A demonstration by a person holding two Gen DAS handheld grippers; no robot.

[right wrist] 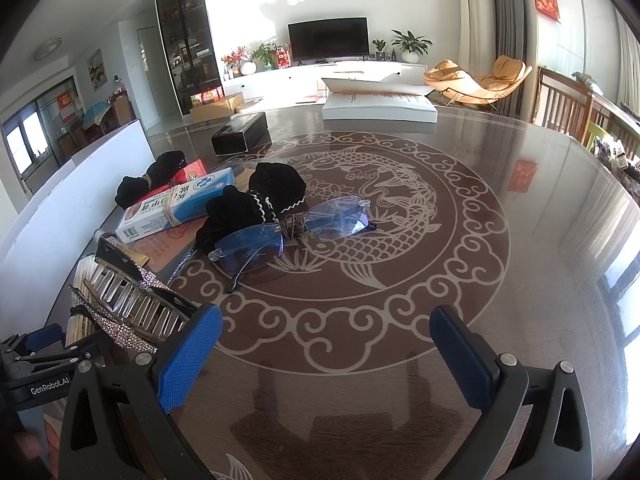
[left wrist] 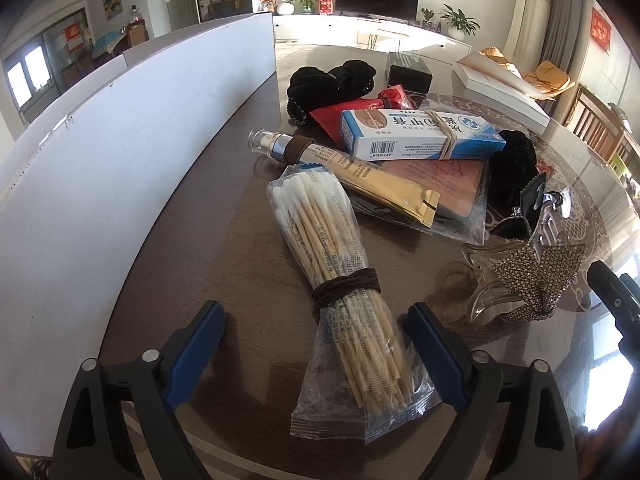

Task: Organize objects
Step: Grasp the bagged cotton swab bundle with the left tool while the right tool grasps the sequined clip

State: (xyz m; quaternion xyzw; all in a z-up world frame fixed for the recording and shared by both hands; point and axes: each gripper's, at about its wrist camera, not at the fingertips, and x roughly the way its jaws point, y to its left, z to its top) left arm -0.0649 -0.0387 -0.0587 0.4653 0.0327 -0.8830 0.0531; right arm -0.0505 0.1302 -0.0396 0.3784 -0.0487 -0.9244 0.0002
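White board (left wrist: 132, 128) stands along the left side of the round table (right wrist: 500, 288). Next to it I see my left gripper (left wrist: 316, 344) low over the table, with its jaws wide open and nothing held. A bag of cotton swabs (left wrist: 340, 280) lies between its two blue pads, not touching them, with a brown band (left wrist: 346, 290) tied around its middle. Past the bag lie a gold tube (left wrist: 360, 172), a blue and white box (left wrist: 420, 138), a red packet (left wrist: 360, 110) and a black scrunchie (left wrist: 332, 78), all close together. A sparkly hair clip (left wrist: 524, 276) sits just right of the swabs. Farther right, blue glasses (right wrist: 292, 232) lean on another black scrunchie (right wrist: 256, 204). My right gripper (right wrist: 326, 352) is over the bare fish picture on the table. Its jaws are wide open too, and it holds nothing. A big white book (right wrist: 380, 106) lies at the far side.
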